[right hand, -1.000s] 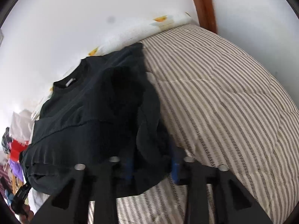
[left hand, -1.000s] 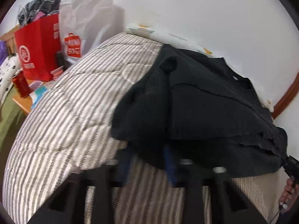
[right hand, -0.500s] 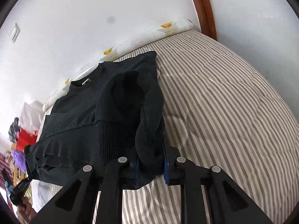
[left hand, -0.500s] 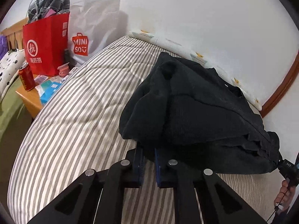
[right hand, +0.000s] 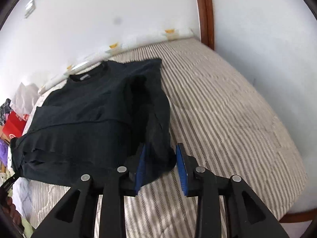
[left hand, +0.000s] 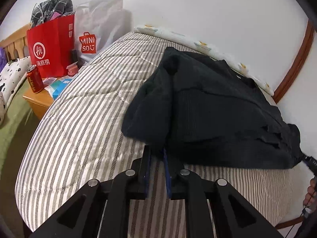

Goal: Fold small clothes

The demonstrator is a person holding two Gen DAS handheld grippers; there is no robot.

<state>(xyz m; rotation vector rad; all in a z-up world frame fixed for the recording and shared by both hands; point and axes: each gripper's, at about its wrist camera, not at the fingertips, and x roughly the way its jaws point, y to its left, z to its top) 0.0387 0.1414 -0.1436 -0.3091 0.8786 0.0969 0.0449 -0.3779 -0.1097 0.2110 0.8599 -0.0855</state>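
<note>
A black knit top (left hand: 214, 107) lies flat on the striped quilt (left hand: 89, 119), neck toward the wall and both sleeves folded in over the body. My left gripper (left hand: 156, 150) stands at the near left corner, its jaws narrow and easing apart, with the folded sleeve's edge pinched between the tips. In the right wrist view the top (right hand: 89, 119) fills the left half. My right gripper (right hand: 159, 148) is at the near right corner with its jaws opening. The sleeve's fold hangs between the blue pads (right hand: 181, 164), and the right one stands off the cloth.
A red paper bag (left hand: 49, 47), a white shopping bag (left hand: 95, 29) and a red can (left hand: 35, 79) crowd a wooden nightstand (left hand: 39, 99) left of the bed. A white wall and a brown wooden frame (right hand: 205, 13) bound the far side. Bare striped quilt (right hand: 227, 119) spreads to the right.
Both grippers have drawn back toward the bed's near edge. The left jaws have narrowed onto the sleeve's edge. The right jaws closed on the fold and have now widened off it.
</note>
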